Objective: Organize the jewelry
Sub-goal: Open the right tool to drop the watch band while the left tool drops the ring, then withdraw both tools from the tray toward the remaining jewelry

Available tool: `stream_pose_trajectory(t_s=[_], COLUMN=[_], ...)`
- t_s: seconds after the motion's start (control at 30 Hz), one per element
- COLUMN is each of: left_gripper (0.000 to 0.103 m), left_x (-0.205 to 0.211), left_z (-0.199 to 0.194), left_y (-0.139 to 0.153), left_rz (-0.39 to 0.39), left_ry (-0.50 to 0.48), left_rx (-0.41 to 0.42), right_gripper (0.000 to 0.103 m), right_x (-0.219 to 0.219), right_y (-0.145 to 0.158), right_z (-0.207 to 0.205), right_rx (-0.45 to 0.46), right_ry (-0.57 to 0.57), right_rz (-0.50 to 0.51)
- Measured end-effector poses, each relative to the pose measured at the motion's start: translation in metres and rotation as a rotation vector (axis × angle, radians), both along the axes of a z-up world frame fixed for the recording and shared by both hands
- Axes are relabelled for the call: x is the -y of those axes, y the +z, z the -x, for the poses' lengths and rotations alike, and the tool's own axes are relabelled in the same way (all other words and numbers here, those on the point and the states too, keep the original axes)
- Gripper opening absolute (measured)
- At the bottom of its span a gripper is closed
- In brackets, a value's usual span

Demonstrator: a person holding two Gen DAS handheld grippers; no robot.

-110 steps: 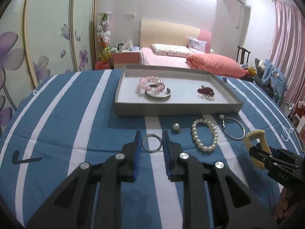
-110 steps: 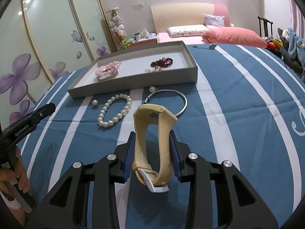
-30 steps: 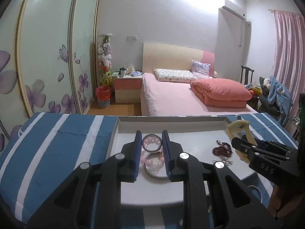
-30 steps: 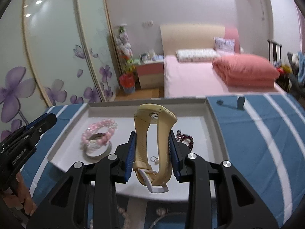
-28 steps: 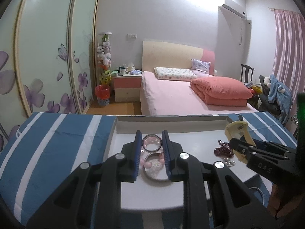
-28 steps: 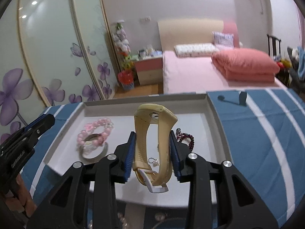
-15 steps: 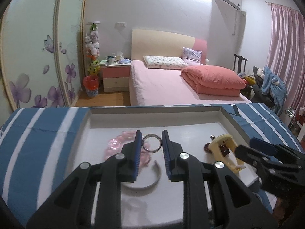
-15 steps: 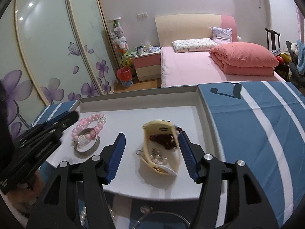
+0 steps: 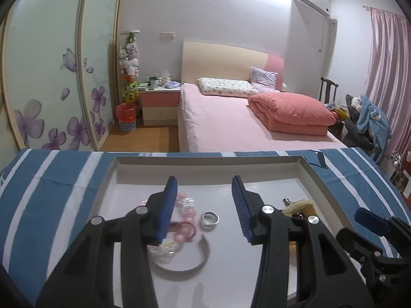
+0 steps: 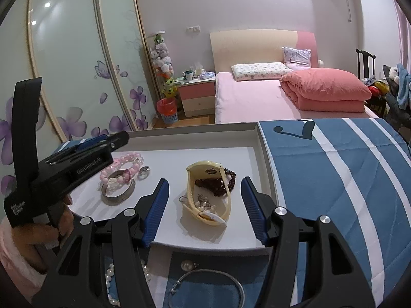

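Note:
My left gripper [image 9: 204, 187] hovers over the grey tray [image 9: 110, 177] with its jaws opening. The small silver ring [image 9: 210, 217] lies loose on the tray floor below the gap, beside the pink bead bracelet [image 9: 185, 206] and the silver cuff bangle [image 9: 185, 264]. My right gripper [image 10: 205, 183] stands open over the tray's right half. The cream watch [image 10: 208, 205] lies between its fingers, untouched, on top of a dark red bead bracelet [image 10: 221, 182]. The ring [image 10: 143, 172] also shows in the right wrist view.
On the blue striped cloth in front of the tray lie a pearl bracelet [image 10: 110, 282], a pearl earring [image 10: 185, 265] and a thin silver hoop bangle [image 10: 208, 282]. A hand [image 10: 38, 238] holds the left gripper's handle. A bed stands beyond the table.
Both grippers came from the cloth to over the tray. The right one opened and left the watch in the tray. The left one has now let the ring drop onto the tray floor.

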State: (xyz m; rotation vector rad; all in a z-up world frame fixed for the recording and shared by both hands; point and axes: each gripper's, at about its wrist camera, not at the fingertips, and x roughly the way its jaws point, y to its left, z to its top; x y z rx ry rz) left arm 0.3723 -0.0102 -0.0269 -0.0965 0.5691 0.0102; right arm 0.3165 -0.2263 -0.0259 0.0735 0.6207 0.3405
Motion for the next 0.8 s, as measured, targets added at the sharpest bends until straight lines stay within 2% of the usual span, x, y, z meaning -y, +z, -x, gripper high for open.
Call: stream_pose_trajectory(t_s=[0.13,0.2,0.27,0.33,0.6,0.8], left_gripper=[0.045,0.049,0.052,0.054,0.066,0.073], left_x=[-0.014,-0.020,-0.028,-0.036,-0.064,-0.081], left_z=[0.022,0.040,0.060,0.086,0.159,0.184], left_y=[0.011,0.014,0.016,0.015,-0.006,-0.019], left_rz=[0.013,0.013,0.018,0.023,0.021,0.053], left_ry=[0.021,0.029,0.034,0.029,0.052,0.069], left_rx=[0.015,0.026,0.031,0.029,-0.041,-0.083], right_gripper=[0.059,0.059,0.066,0.068,0.077,0.083], right_x=[0.003,0.006,0.009,0.012,0.021,0.012], right_y=[0.003,0.004,0.002,-0.001,-0.035,-0.050], right_z=[0.014,0.026,0.040,0.051,0.079,0.079], right_rx=[0.000,-0.002,-0.011,-0.023,-0.176,-0.255], right_ry=[0.004,0.010,0.013,0.016,0.001,-0.011], right_rz=[-0.001,0.006,0.022,0.038,0.096,0.147])
